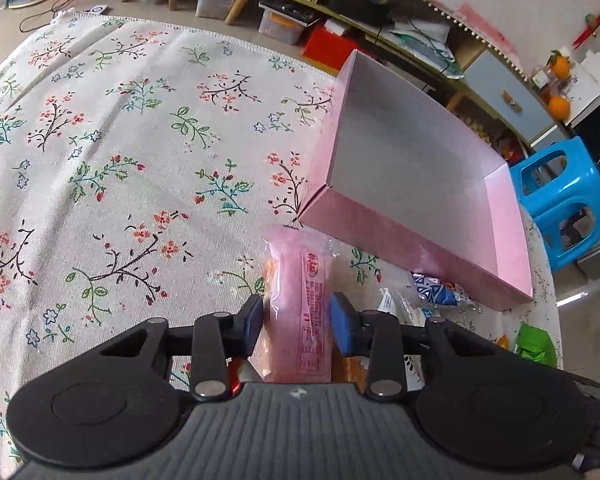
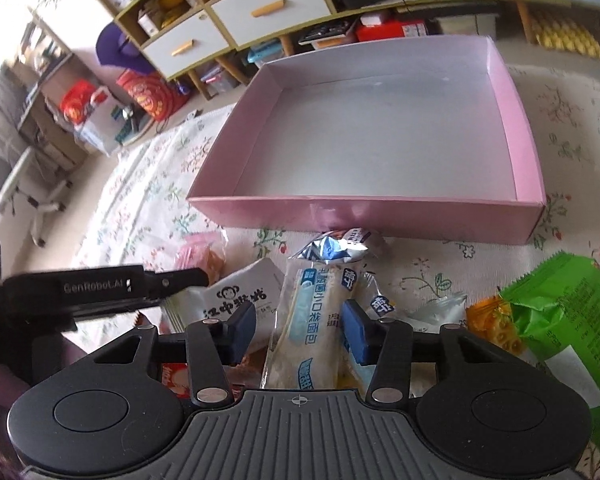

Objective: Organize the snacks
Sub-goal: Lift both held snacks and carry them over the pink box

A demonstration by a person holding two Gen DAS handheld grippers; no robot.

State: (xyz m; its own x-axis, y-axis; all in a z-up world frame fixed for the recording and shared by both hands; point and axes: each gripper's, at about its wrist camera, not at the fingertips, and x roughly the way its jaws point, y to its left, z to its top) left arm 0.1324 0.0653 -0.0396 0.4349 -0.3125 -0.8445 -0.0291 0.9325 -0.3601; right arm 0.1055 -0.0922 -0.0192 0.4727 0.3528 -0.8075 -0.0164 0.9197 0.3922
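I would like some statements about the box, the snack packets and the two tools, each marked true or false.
1. The pink box has nothing inside it. True.
2. The left tool is shut on a pink snack packet. True.
3. The packet between the fingers of the right tool is green. False: it is a white and light blue bread packet; the green packet lies off to its right.
4. The table is covered by a plain blue cloth. False: the tablecloth is light with a flower print.
5. The bread packet lies inside the box. False: it lies on the cloth in front of it.
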